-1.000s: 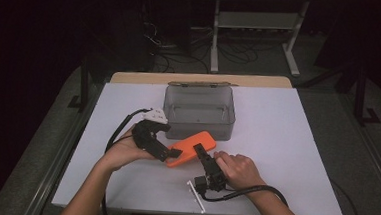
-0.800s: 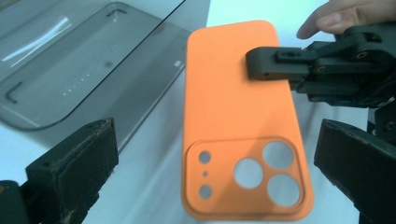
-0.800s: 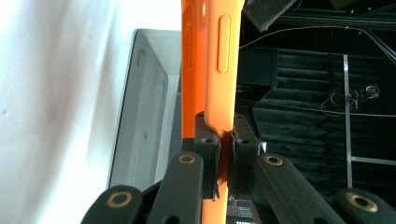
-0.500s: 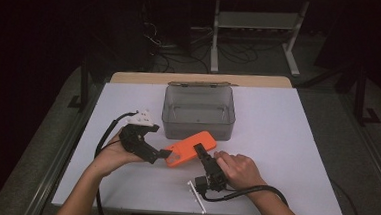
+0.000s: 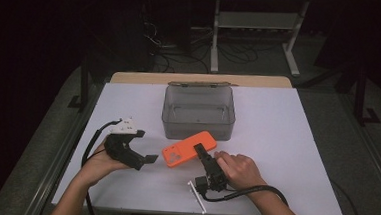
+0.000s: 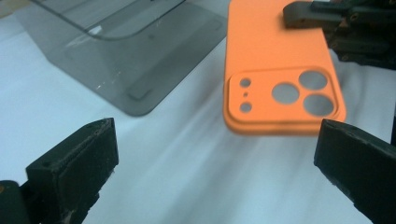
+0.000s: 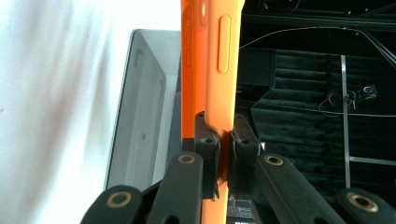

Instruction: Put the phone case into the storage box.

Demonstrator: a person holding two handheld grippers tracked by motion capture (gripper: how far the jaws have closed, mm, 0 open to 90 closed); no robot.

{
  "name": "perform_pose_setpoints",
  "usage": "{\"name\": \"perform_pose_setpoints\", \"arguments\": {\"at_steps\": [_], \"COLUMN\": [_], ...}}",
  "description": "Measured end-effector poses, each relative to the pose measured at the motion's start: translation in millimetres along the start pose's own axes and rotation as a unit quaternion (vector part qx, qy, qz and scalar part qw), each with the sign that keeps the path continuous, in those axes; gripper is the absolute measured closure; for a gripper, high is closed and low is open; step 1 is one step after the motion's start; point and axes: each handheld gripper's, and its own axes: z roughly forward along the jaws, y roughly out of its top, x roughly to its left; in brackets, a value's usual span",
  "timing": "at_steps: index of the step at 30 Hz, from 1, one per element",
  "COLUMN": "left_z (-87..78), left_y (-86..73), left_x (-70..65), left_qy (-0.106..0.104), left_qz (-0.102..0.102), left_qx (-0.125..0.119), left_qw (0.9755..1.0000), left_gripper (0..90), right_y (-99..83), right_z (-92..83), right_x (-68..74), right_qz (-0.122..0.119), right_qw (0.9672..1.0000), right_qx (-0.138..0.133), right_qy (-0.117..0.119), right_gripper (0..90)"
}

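White table point(image 5: 286, 143) holds a grey box point(image 5: 198, 113) near its far edge. Right gripper point(image 5: 199, 149) pinches the orange phone case point(image 5: 188, 148) by one side. Left gripper point(image 5: 148, 159) is wide open, just beside the case.

The orange phone case point(image 7: 205, 70) ran off the right gripper view's top edge, and the small white piece point(image 5: 196, 195) near the surface's front edge was too small to identify.

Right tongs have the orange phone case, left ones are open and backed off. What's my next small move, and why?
Probably lift the orange phone case a little and carry it toward the grey box. The right tongs are shut on its edge, the left tongs are open and apart from it, and the box stands open-topped just behind.
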Motion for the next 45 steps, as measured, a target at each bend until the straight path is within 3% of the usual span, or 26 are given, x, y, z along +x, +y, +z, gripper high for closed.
{"name": "perform_pose_setpoints", "arguments": {"at_steps": [7,12,20,35,45], "left_z": [1.3,6.0,5.4,11.8,11.0], "left_y": [-20.7,-38.2,-55.7,-58.5,-58.0], "left_x": [-0.7,-2.0,-6.2,-7.7,-6.8], "left_qy": [0.013,0.014,0.019,0.028,0.034], "left_qz": [-0.004,-0.009,-0.016,-0.01,-0.011], "left_qx": [-0.012,-0.007,-0.029,-0.035,-0.042], "left_qw": [0.9998,0.9998,0.9993,0.999,0.9985], "left_gripper": [0.0,0.0,0.0,0.0,0.0], "right_y": [-0.3,-0.3,-0.7,-4.3,-6.5], "right_z": [-0.2,-0.8,-1.1,-0.4,0.8], "right_x": [-0.7,-1.2,-1.8,-4.2,-6.2], "right_qz": [0.001,0.003,0.005,0.023,0.058], "right_qw": [1.0,1.0,1.0,0.9997,0.9979], "right_qx": [0.001,0.0,0.0,0.002,0.003], "right_qy": [0.001,-0.001,0.0,0.01,0.029], "right_gripper": [83.3,83.2,83.2,83.1,83.0]}}
